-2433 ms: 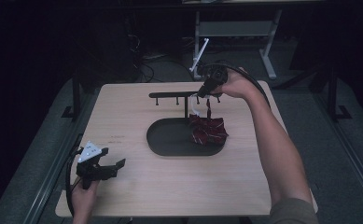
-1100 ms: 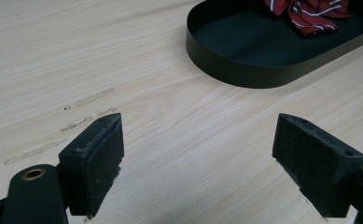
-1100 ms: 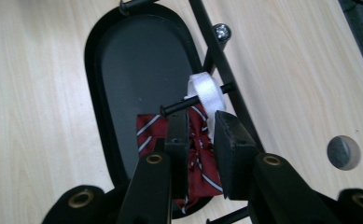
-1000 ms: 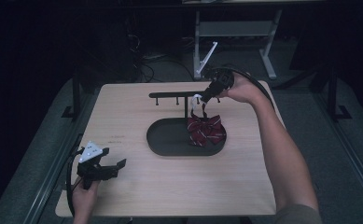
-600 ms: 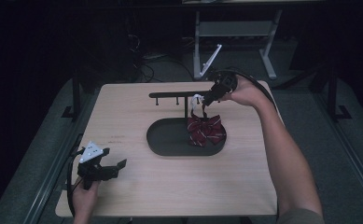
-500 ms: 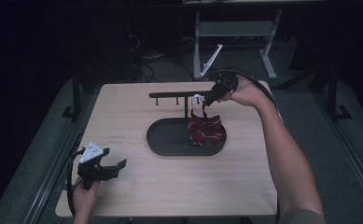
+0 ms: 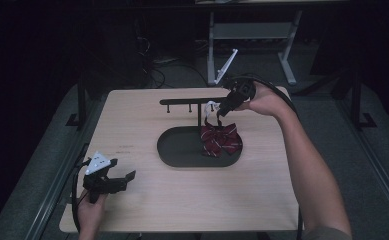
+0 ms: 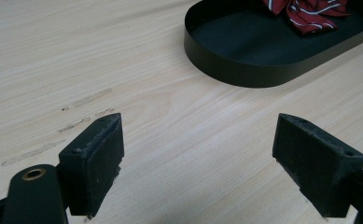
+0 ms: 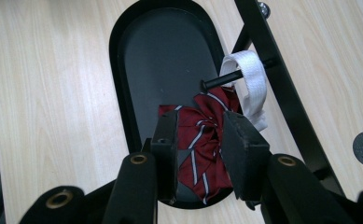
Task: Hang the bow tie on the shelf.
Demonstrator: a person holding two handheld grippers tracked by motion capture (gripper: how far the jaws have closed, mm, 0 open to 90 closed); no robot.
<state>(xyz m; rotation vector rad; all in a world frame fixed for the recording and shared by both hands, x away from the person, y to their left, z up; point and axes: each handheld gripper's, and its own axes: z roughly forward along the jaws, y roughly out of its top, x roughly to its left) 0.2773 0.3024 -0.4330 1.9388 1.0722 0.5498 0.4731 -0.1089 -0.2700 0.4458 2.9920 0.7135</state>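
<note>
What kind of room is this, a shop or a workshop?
Probably a lab or test room: a bare wooden table in a dark space, cables on the floor, and a person holding a cabled left gripper.

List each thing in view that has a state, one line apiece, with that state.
Bow tie: hanging by its white strap from a peg of the stand, over the tray.
Stand: upright, its other pegs bare.
Tray: on the table, nothing lying flat in it.
Right gripper: jaws just been opening, the bow tie between them.
Left gripper: jaws wide open, nothing between them.
</note>
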